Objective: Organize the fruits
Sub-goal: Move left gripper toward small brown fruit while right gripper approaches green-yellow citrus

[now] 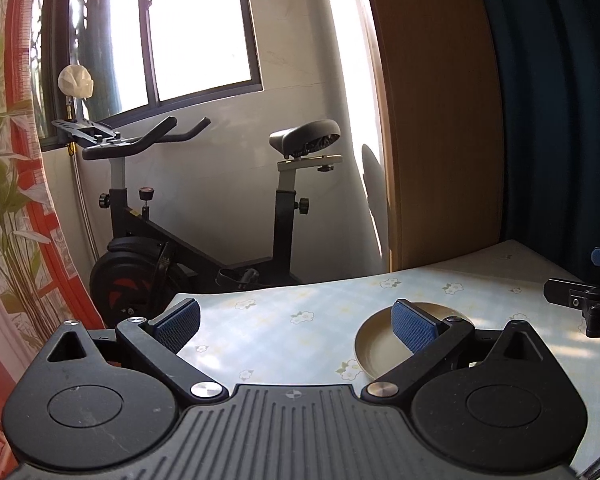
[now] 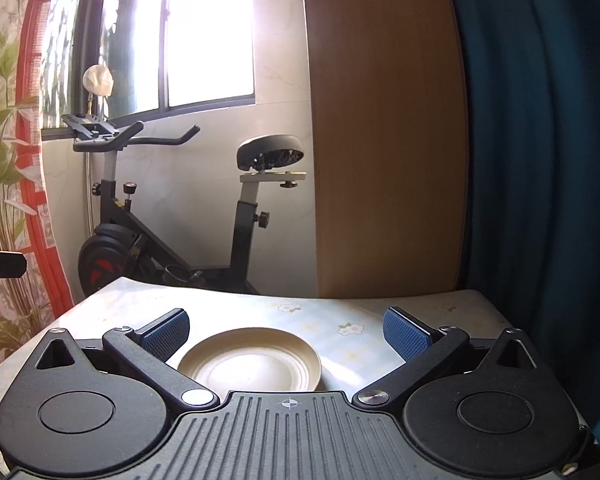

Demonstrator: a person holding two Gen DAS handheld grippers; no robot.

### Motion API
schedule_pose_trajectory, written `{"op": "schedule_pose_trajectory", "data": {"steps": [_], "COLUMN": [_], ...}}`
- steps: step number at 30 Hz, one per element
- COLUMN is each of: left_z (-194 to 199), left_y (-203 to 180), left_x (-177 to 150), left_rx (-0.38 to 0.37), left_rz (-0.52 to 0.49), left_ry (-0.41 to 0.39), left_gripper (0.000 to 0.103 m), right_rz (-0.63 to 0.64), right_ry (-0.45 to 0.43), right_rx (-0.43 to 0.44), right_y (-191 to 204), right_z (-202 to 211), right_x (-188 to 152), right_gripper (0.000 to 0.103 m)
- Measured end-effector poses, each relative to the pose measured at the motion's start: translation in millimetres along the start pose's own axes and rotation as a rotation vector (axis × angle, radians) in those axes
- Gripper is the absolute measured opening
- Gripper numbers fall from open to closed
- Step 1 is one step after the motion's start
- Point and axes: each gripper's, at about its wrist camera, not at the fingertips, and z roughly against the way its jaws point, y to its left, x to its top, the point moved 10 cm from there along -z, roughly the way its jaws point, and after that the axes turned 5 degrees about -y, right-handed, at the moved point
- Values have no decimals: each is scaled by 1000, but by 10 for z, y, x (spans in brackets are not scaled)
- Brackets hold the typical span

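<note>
Blue ribbed pads line the jaws of my left gripper, which stand wide apart and hold nothing. My right gripper is set the same way: spread wide, nothing between the pads, nothing touched.

Between the right jaws lies a cream plate, bare, resting flat on the counter with its flowered covering. No fruit shows in either view.

From the left wrist view the same plate sits to the right, partly hidden behind the right-hand pad. That view alone shows part of the right gripper at its far right edge; the right wrist view shows a black piece of the left gripper at its left edge.

Beyond the counter stand an exercise bike, a window, a wooden panel and a dark blue curtain.
</note>
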Motion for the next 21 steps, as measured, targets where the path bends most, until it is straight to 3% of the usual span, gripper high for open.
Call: {"op": "schedule_pose_trajectory", "data": {"steps": [4, 6, 11, 16, 21], "left_z": [-185, -273, -485, -668, -798], "left_y": [87, 82, 1, 0, 29], "left_x": [30, 12, -133, -314, -528], "left_rx": [-41, -50, -78, -88, -91], "left_rz": [108, 112, 67, 111, 170], "left_ry": [-39, -50, -15, 32, 99], "left_gripper": [103, 103, 103, 102, 102], "right_rz": [-7, -16, 8, 95, 138], "right_ry": [20, 30, 82, 138, 193], "right_rx": [13, 16, 25, 24, 86], "right_y": [-41, -67, -134, -188, -175], "right_z": [-140, -214, -381, -504, -554], "right_x": [-73, -102, -148, -285, -522], "right_gripper": [103, 103, 103, 103, 103]}}
